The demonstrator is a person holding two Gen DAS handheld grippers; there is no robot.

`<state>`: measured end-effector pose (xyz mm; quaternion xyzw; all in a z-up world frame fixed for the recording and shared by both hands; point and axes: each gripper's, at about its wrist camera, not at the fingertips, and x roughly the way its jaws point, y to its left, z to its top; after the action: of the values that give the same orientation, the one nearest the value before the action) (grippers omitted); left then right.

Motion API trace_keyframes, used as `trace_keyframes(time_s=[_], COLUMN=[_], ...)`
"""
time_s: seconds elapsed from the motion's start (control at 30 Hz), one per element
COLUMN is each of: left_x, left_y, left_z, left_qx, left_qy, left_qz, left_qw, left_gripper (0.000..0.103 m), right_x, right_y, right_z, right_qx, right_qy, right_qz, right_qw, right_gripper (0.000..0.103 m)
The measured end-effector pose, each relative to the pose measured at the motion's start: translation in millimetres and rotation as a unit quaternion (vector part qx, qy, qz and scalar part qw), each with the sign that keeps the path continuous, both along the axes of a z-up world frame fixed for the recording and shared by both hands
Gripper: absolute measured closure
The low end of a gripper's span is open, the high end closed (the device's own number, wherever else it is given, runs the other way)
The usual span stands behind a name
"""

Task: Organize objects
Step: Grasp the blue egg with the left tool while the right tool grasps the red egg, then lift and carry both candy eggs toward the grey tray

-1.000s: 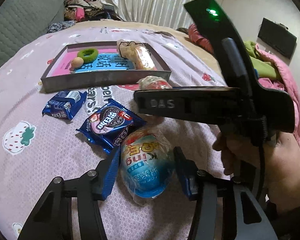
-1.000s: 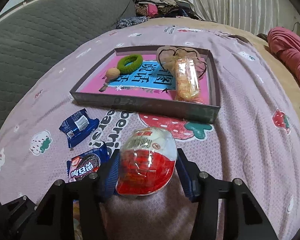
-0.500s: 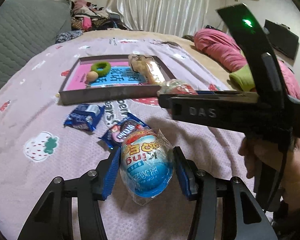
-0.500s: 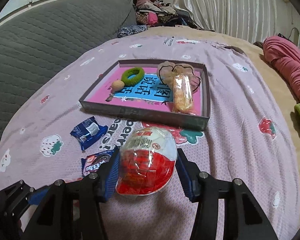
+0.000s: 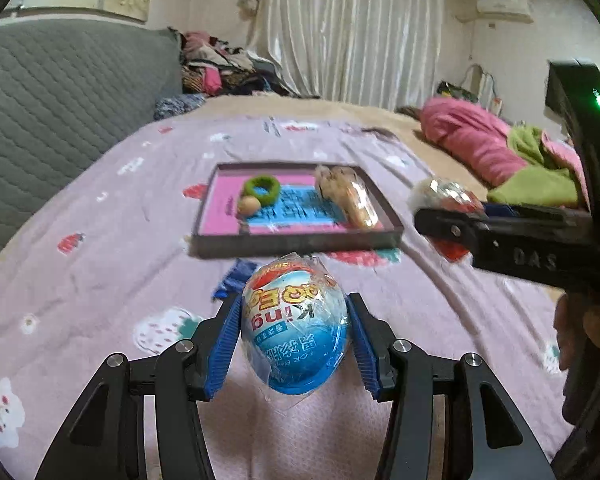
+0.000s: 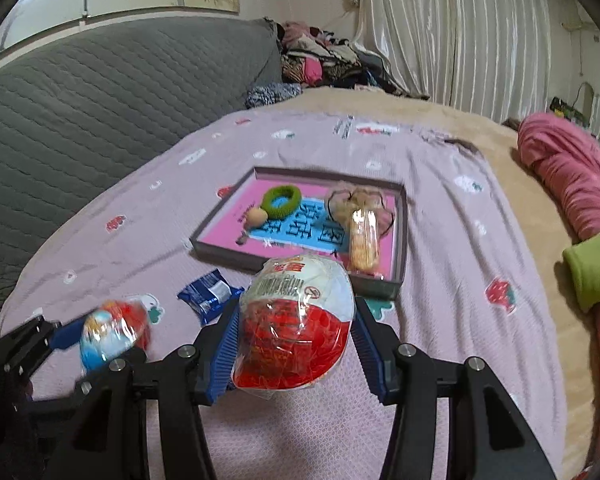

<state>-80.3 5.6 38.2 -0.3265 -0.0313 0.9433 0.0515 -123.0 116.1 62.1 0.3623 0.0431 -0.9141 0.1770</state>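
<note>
Premises: a lived-in home bedroom. The main surface is a bed (image 6: 440, 240) covered with a mauve blanket printed with strawberries and small cartoon figures over a tan underlay. A grey quilted padded headboard (image 6: 100, 120) runs along one side. Full-height pale pleated curtains (image 5: 352, 28) cover the far wall. A wall-mounted air-conditioning unit (image 5: 504, 8) sits high near the ceiling. Loose clothing is heaped in the corner (image 6: 320, 64). Pink bedding (image 5: 468, 140) and a green garment (image 5: 536, 188) lie bundled at the bed's edge. A dark flat screen (image 5: 568, 76) is fixed on the side wall.
</note>
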Motion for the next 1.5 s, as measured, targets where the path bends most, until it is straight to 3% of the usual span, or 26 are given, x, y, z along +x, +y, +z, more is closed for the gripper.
trace_keyframes(time_s=[0.4, 0.9, 1.5], left_x=[13, 20, 19], left_y=[-15, -8, -17], left_z=[54, 100, 134], left_qx=[0.000, -0.011, -0.031], left_qy=[0.043, 0.072, 0.099], left_qz=[0.018, 0.021, 0.027], left_qw=[0.9989, 0.9971, 0.9943], left_gripper=[0.049, 0.049, 0.049], right_x=[35, 79, 91], right_y=[-10, -7, -14], right_z=[54, 103, 131], right_qx=[0.005, -0.003, -0.009], right_qy=[0.053, 0.111, 0.144], right_qz=[0.002, -0.014, -0.015], right_qw=[0.999, 0.994, 0.989], right_gripper=[0.049, 0.049, 0.049])
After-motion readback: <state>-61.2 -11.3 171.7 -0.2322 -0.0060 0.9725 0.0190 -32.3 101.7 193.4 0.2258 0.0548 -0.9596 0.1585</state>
